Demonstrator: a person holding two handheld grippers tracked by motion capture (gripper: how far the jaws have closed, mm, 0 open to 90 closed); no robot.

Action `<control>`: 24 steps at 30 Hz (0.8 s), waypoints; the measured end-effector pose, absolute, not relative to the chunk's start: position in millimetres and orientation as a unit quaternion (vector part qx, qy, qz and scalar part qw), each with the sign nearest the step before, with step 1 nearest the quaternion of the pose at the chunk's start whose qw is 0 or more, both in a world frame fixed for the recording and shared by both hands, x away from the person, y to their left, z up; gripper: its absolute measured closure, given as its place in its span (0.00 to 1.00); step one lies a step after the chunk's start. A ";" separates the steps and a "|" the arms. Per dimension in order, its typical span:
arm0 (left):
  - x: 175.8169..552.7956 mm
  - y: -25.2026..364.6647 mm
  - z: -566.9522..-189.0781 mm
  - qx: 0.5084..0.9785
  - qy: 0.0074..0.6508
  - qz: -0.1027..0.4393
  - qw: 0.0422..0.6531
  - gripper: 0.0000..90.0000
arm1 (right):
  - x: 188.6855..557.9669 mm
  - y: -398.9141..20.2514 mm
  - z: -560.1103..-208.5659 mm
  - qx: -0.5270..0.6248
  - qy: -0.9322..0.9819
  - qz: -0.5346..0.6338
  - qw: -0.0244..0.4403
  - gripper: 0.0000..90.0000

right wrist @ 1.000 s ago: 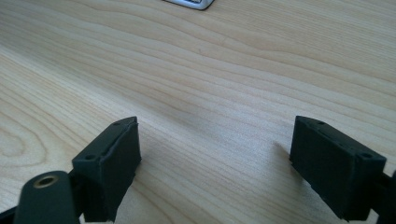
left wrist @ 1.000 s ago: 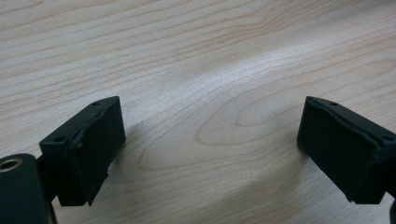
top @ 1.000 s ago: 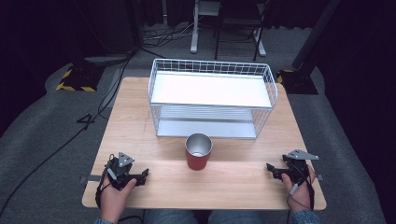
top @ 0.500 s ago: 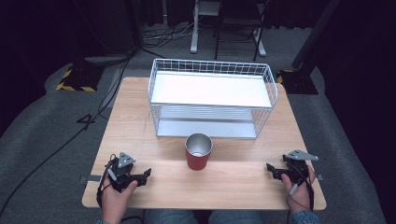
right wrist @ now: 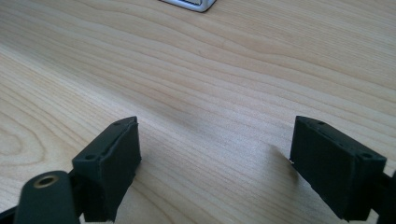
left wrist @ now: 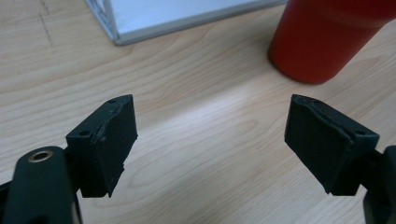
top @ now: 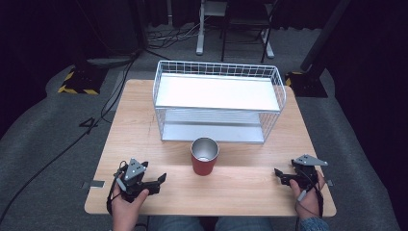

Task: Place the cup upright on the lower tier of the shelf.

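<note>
High view: red cup (top: 204, 157) stands mid-table (top: 144, 120).

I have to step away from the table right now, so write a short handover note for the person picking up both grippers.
Left gripper: open, holding nothing, low over the near left part of the table, jaws pointed toward the red cup.
Right gripper: open, holding nothing, low over the near right part of the table.
Red cup: upright, mouth up, in front of the white wire rack and between the two grippers, apart from both.
Wire rack: at the back of the table; no items visible on its shelves.
Done: nothing handled yet, as far as things lie.
Left: probably grasp the cup; the left gripper looks nearer to it.
</note>
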State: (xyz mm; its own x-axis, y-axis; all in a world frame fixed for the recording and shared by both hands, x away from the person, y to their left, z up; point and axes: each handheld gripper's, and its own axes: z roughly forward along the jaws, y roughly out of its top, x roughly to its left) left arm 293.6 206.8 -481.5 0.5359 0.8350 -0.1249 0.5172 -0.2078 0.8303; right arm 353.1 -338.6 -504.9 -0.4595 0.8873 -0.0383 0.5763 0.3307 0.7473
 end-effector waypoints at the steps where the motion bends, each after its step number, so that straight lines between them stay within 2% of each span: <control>1: 292.7 204.6 -480.6 0.755 0.444 0.182 0.448 0.19 | 353.0 -338.5 -504.9 0.467 0.783 0.342 0.228 0.18; 13: 280.5 168.3 -465.9 0.740 0.415 0.196 0.491 0.19 | 352.8 -338.2 -504.9 0.466 0.784 0.341 0.229 0.18; 24: 284.2 145.8 -459.0 0.755 0.372 0.184 0.507 0.18 | 352.5 -338.0 -504.9 0.465 0.784 0.340 0.233 0.18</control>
